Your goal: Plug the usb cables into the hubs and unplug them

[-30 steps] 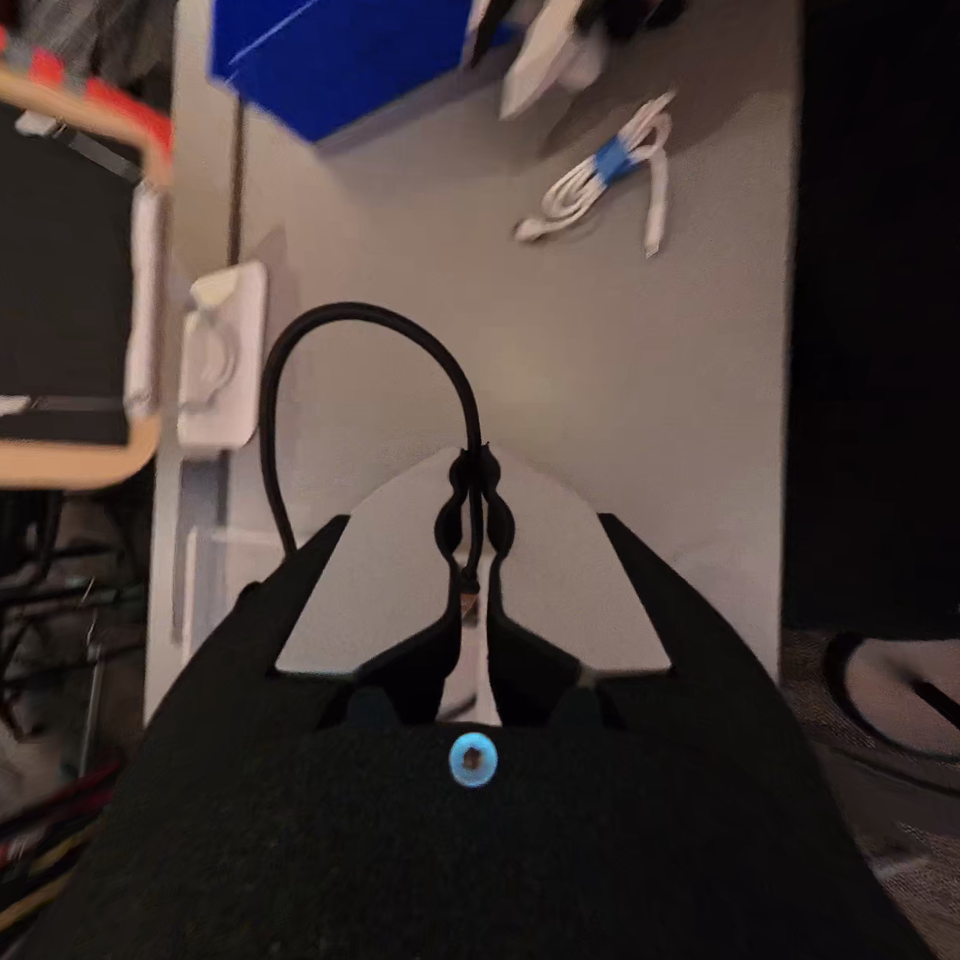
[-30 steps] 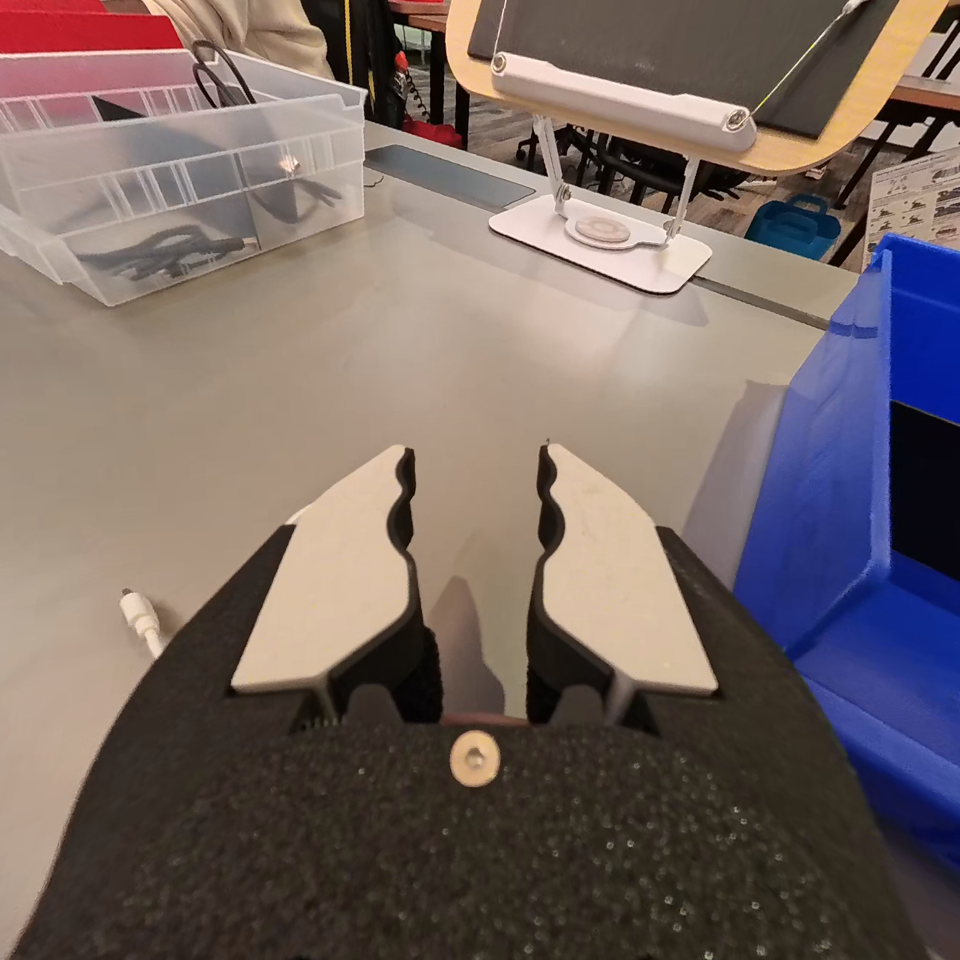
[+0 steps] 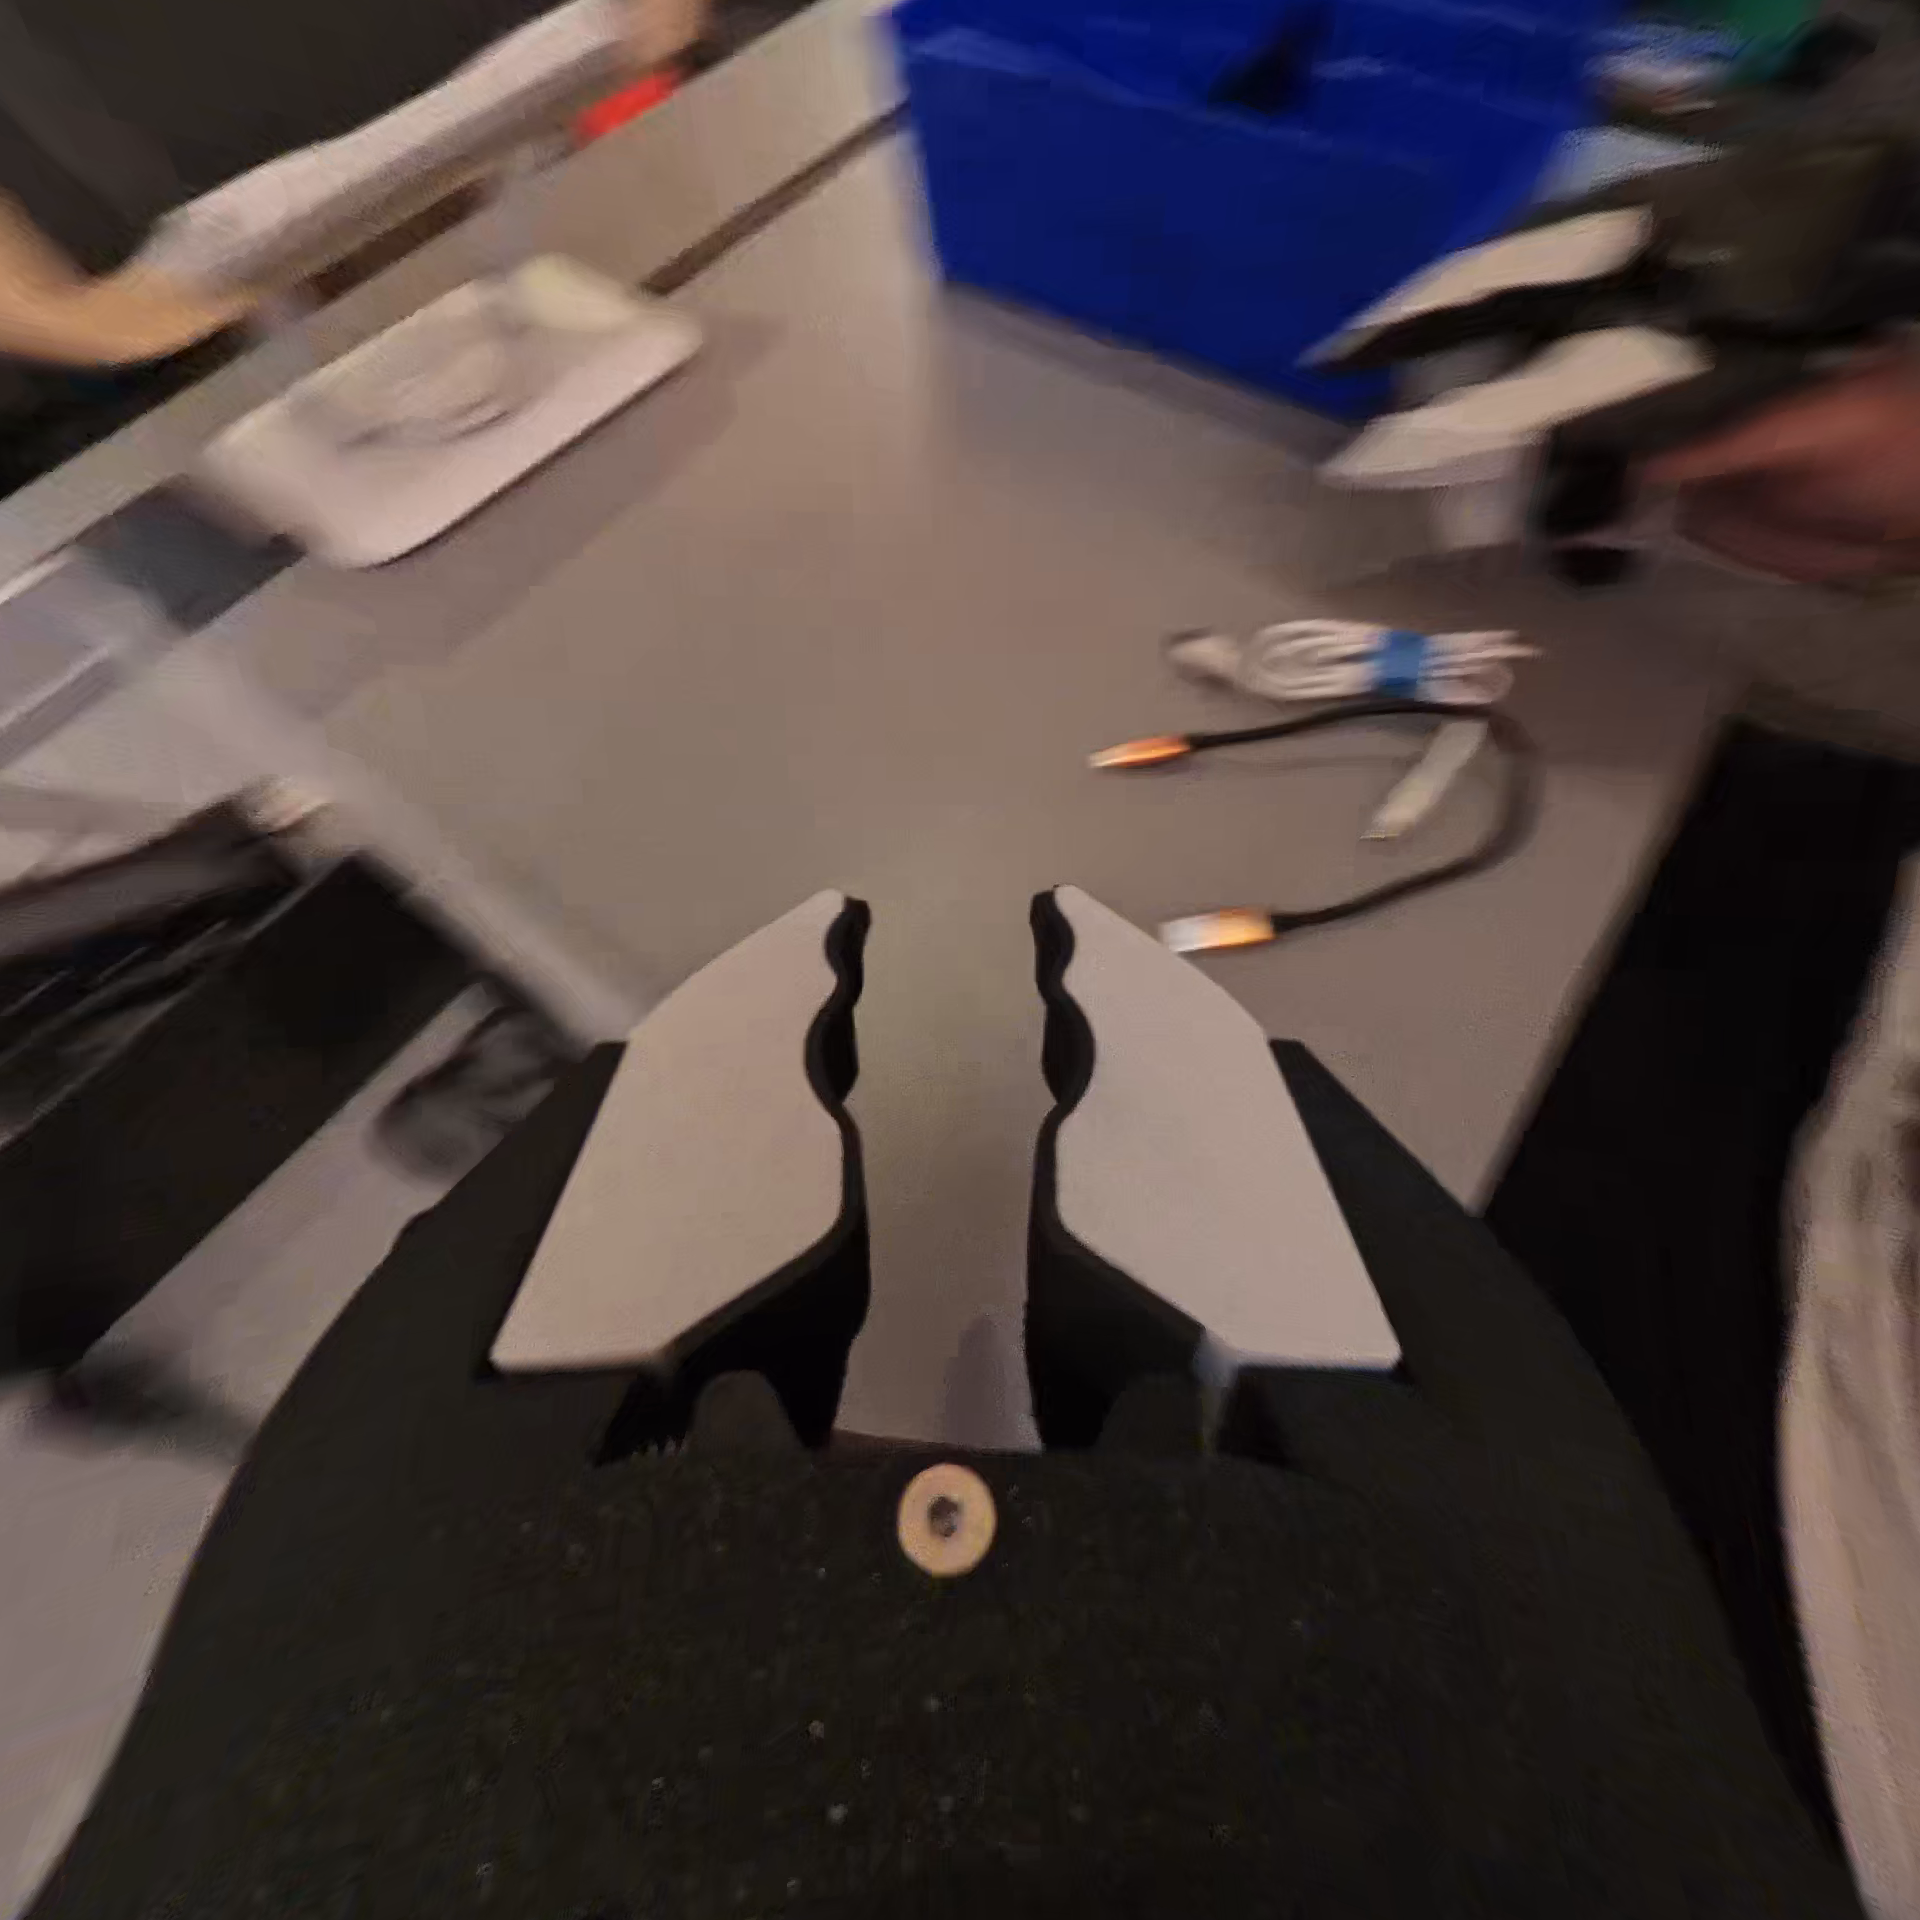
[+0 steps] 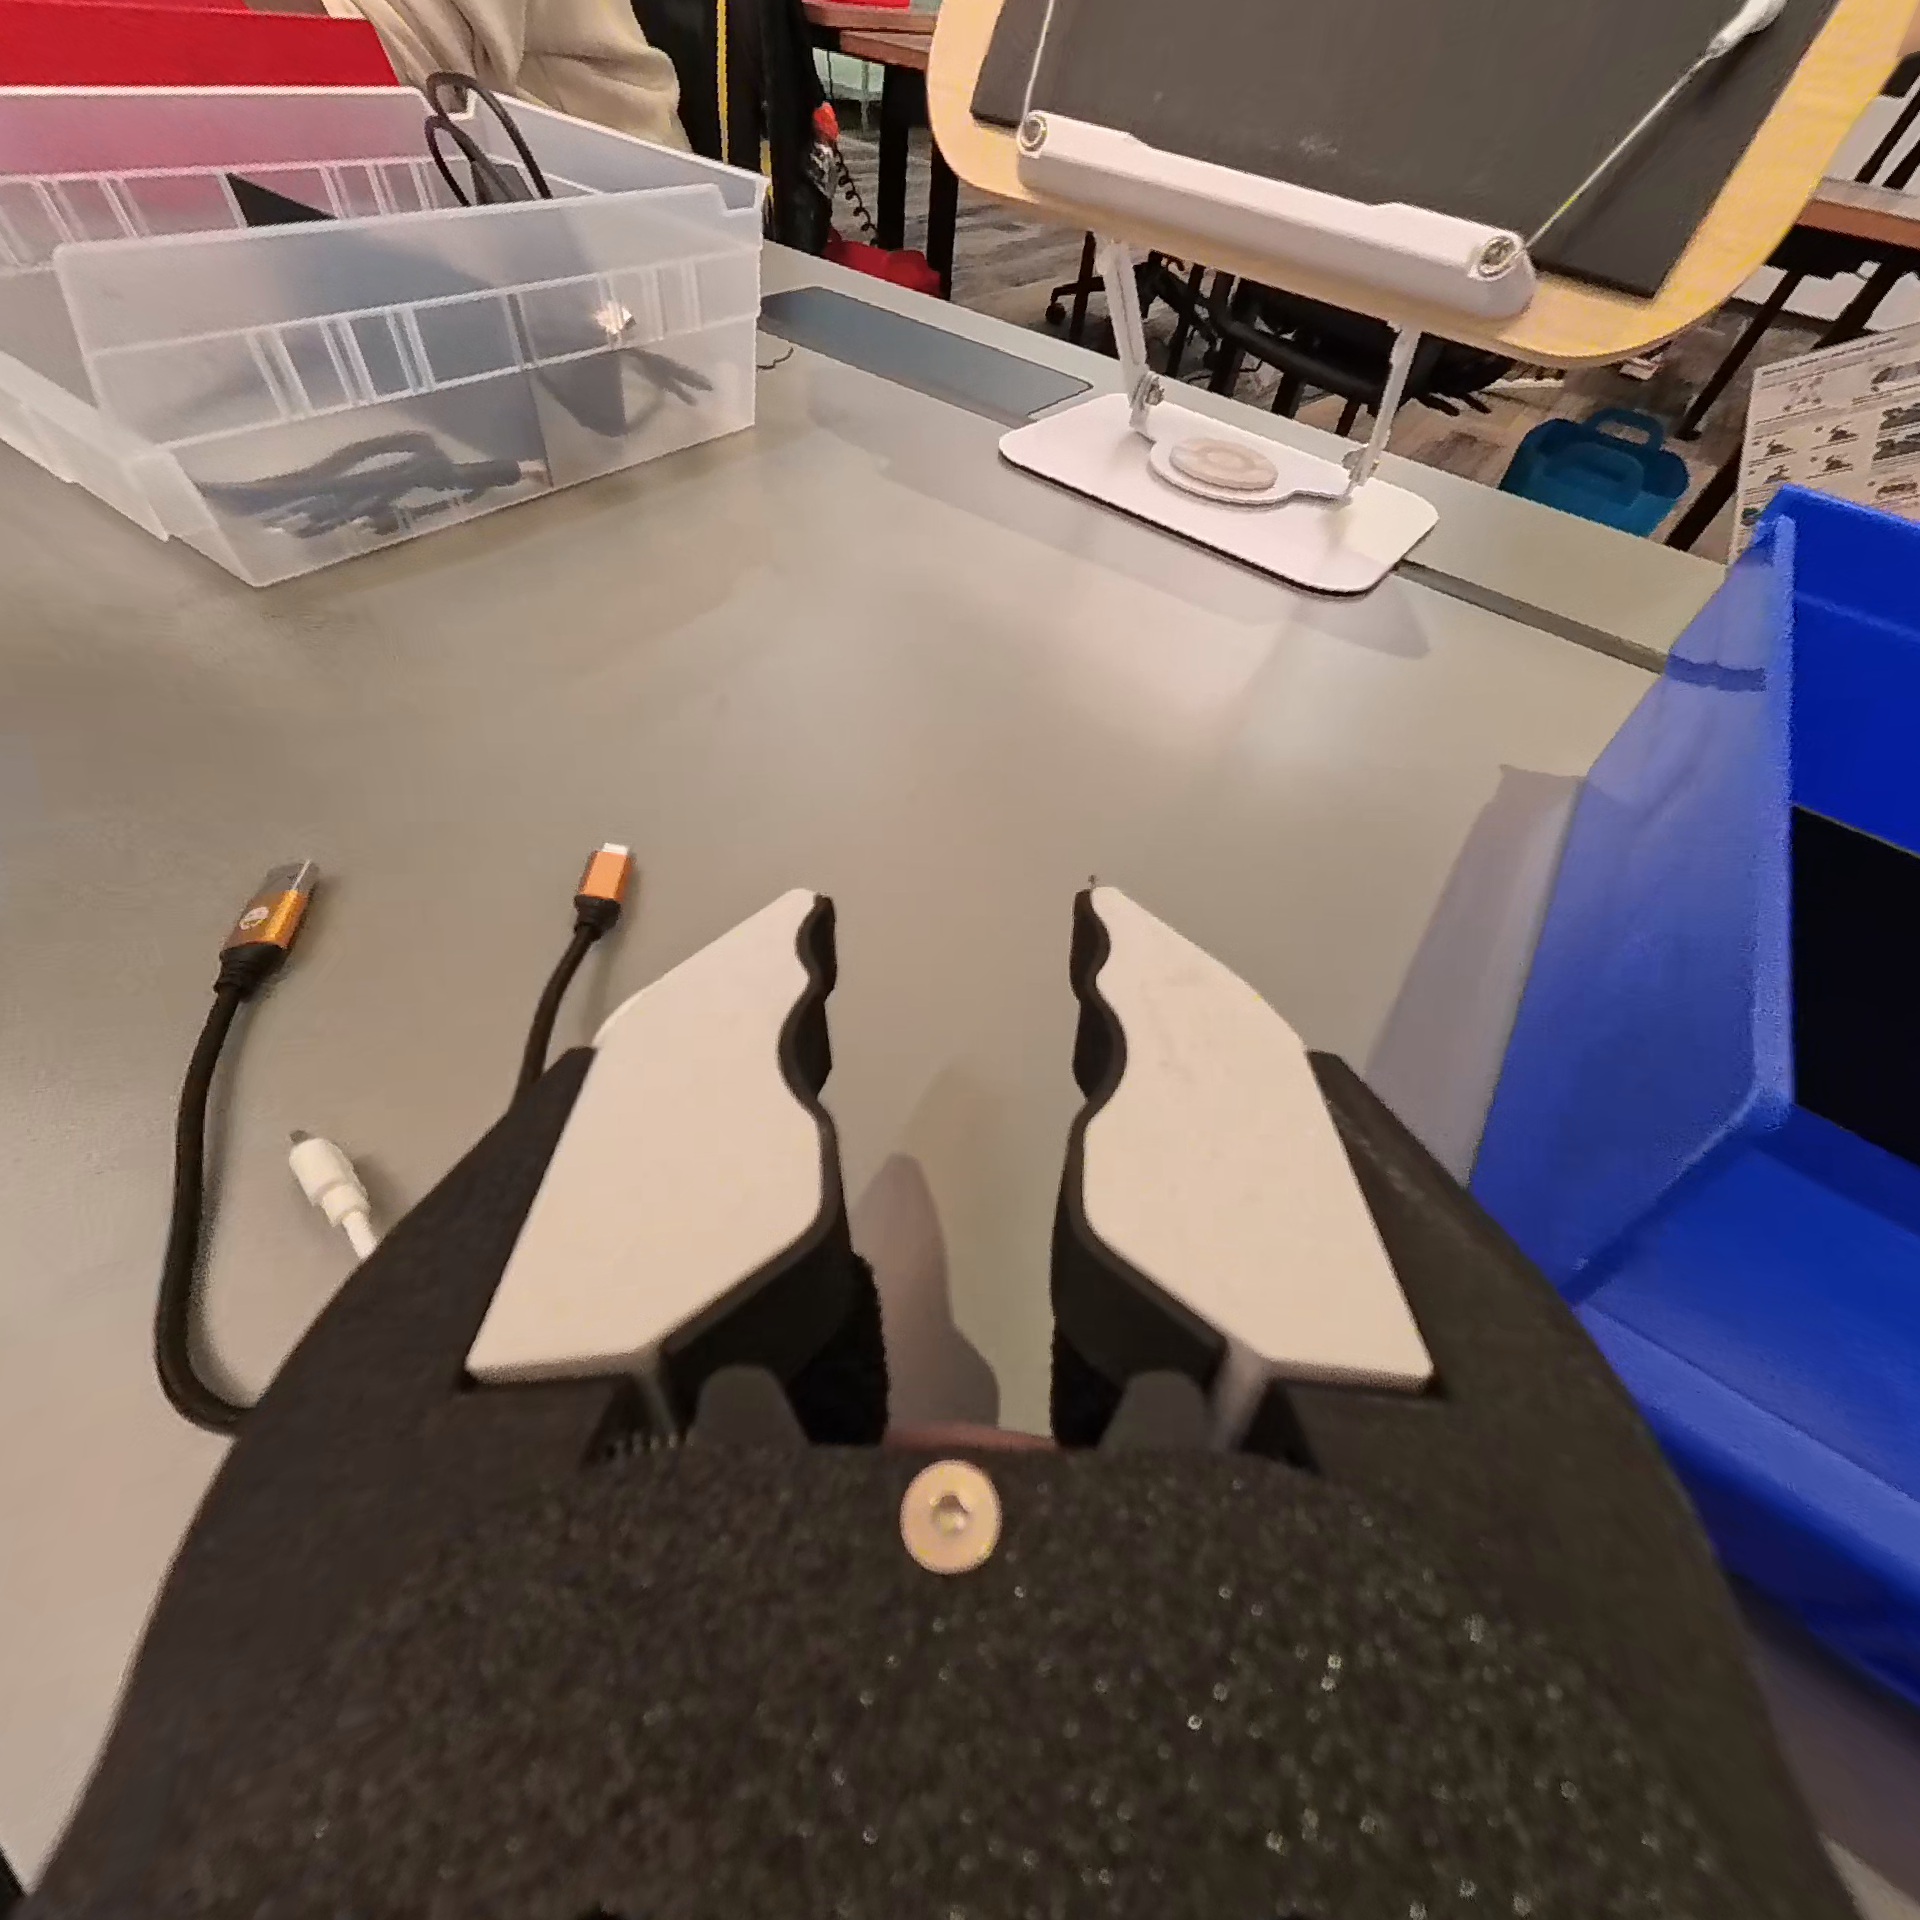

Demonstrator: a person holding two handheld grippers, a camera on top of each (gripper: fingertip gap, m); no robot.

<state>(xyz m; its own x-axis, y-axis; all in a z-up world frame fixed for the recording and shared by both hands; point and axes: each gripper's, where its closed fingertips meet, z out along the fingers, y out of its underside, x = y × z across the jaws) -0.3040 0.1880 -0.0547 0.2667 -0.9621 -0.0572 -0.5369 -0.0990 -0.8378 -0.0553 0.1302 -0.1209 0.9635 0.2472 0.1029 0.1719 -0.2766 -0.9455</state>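
A short black cable (image 3: 1455, 862) with orange plugs at both ends lies loose on the grey table (image 3: 831, 675). In the right wrist view the cable (image 4: 192, 1195) curves at the left, its plugs pointing away. A coiled white cable (image 3: 1351, 660) with a blue tie lies beside it; its white plug (image 4: 327, 1184) shows in the right wrist view. My left gripper (image 3: 948, 914) is open and empty, to the left of the black cable. My right gripper (image 4: 951, 909) is open and empty above bare table; it also shows blurred in the left wrist view (image 3: 1475, 353). No hub is plainly seen.
A blue bin (image 4: 1714, 987) stands close on the right of my right gripper. A clear plastic tray (image 4: 395, 343) with black cables sits at the far left. A white stand (image 4: 1226, 499) holding a wood-framed board is at the back. The table edge (image 3: 1621, 935) runs at the right.
My left gripper was shut on the black cable; now it is open, and the cable lies on the table. The left view has swung and is blurred. The right gripper has barely moved.
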